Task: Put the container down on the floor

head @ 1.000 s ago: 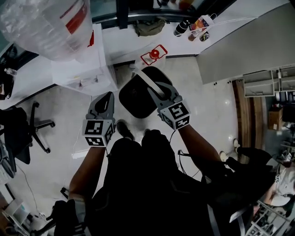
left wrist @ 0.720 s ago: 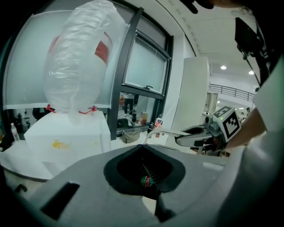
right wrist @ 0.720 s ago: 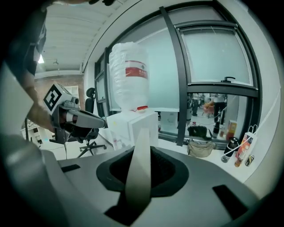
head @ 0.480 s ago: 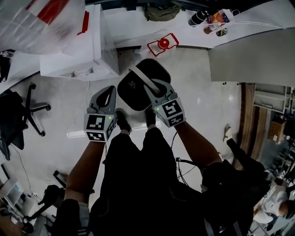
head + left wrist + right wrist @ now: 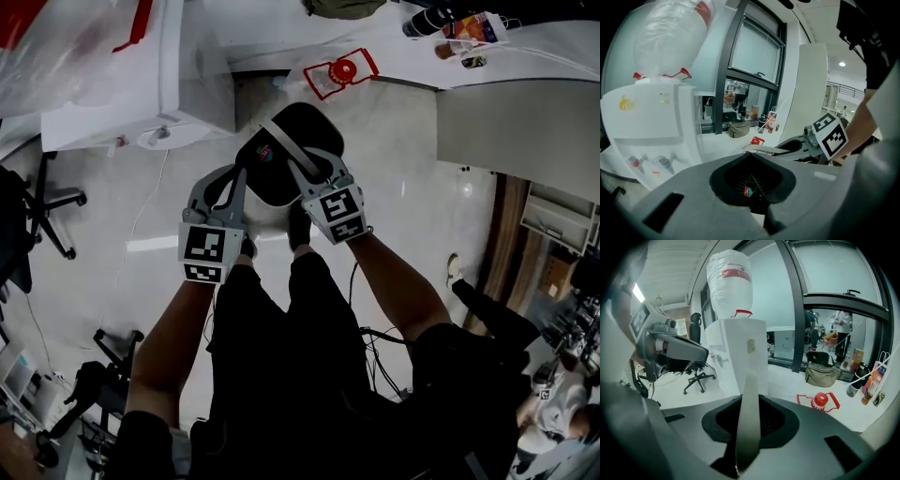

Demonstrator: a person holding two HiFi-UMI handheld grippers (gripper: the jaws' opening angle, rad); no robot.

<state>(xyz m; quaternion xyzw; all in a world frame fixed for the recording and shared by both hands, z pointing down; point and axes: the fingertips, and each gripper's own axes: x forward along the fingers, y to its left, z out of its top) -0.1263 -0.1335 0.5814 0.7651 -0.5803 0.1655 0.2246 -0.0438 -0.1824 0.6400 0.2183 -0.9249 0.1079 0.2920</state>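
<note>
A black oval container (image 5: pixel 298 141) hangs over the pale floor in the head view, in front of the person's feet. Its grey handle strap (image 5: pixel 281 148) runs across its top. My right gripper (image 5: pixel 309 176) is shut on that strap, which stands upright between the jaws in the right gripper view (image 5: pixel 747 418). My left gripper (image 5: pixel 232 180) rests against the container's left side with its jaws together. Through their hollow, the left gripper view shows the container's dark surface with a small red and teal sticker (image 5: pixel 747 191).
A white water dispenser (image 5: pixel 112 84) with a clear bottle stands at the left. A red-capped item (image 5: pixel 342 72) lies on the floor beyond the container. A grey panel (image 5: pixel 525 131) is at the right, an office chair (image 5: pixel 28 216) at the far left, bottles (image 5: pixel 459 23) at the top right.
My left gripper has moved right and now touches the container's left side. The right gripper keeps its hold on the strap as container and grippers shift with the person.
</note>
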